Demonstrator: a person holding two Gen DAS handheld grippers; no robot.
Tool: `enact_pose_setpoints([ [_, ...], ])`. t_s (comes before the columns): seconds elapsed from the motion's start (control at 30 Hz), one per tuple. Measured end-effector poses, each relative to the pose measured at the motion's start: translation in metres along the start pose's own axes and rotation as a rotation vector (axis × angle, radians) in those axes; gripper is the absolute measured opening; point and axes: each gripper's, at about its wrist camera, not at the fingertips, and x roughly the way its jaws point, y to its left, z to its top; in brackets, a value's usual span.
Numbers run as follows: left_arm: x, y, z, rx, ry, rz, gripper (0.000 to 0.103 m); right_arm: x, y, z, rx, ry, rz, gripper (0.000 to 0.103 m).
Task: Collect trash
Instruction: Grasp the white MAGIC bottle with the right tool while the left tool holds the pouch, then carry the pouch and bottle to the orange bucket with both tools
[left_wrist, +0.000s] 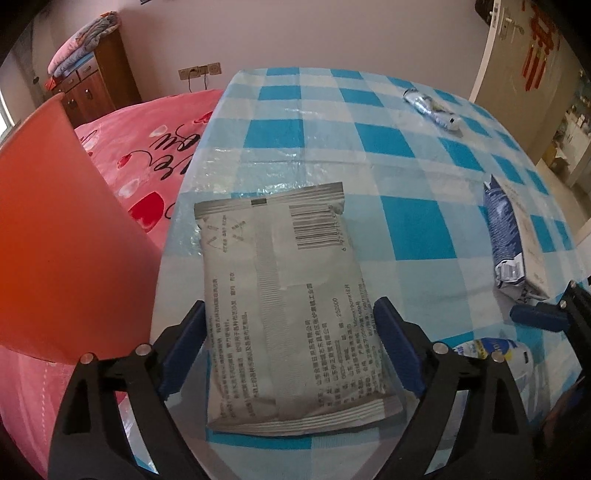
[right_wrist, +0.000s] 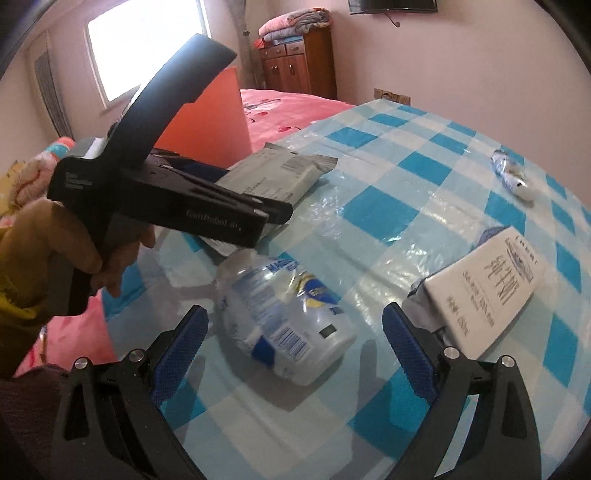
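Far left in your left wrist view, the orange bin (left_wrist: 62, 236) stands against the pink bed (left_wrist: 155, 155), whose cover carries black cursive lettering too cut off to read.

Your left tool (left_wrist: 291, 354) is released, its blue pads (left_wrist: 184, 347) standing on either side of the grey pouch (left_wrist: 288, 295) without pressing it. The pouch lies flat on the table (left_wrist: 369, 110), near its left edge, just beside the bin. Its upward face shows a barcode, a row of triangular symbols and blocks of small Chinese print too fine to read.

In your right wrist view, your left hand (right_wrist: 74, 243) grips the left tool's handle, and pale lettering on the tool's side is too blurred to make out.

Your right tool (right_wrist: 295, 343) is also released, its fingers straddling the crushed plastic bottle (right_wrist: 288, 321), which lies on its side untouched. The bottle's blue, white and yellow label has a barcode and a blue word beginning "MA".

Just to the right rests a white and blue carton (right_wrist: 487, 295) with Chinese characters down its face. Farthest right and well apart lies a crumpled silver wrapper (right_wrist: 513, 177).
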Motion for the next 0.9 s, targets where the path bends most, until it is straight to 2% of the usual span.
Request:
enact_pose_setpoints([
  [0.27, 0.002, -0.002, 0.002, -0.002, -0.02, 0.014, 0.087, 0.019, 0.005, 0.007, -0.059, 0.05, 0.02, 0.094],
  [0.37, 0.001, -0.002, 0.002, 0.001, -0.022, 0.01, 0.082, 0.026, 0.01, 0.008, -0.093, 0.058, -0.02, 0.094],
  [0.53, -0.001, -0.001, 0.001, -0.004, -0.03, 0.001, 0.079, 0.024, 0.009, 0.008, -0.092, 0.044, -0.031, 0.08],
  [0.63, -0.003, -0.002, 0.0, -0.007, -0.034, -0.018, 0.077, 0.022, 0.006, 0.007, -0.086, 0.039, -0.051, 0.066],
  [0.9, -0.008, 0.0, -0.003, -0.028, -0.043, -0.068, 0.076, 0.014, 0.002, 0.002, -0.045, 0.022, -0.048, 0.066],
])
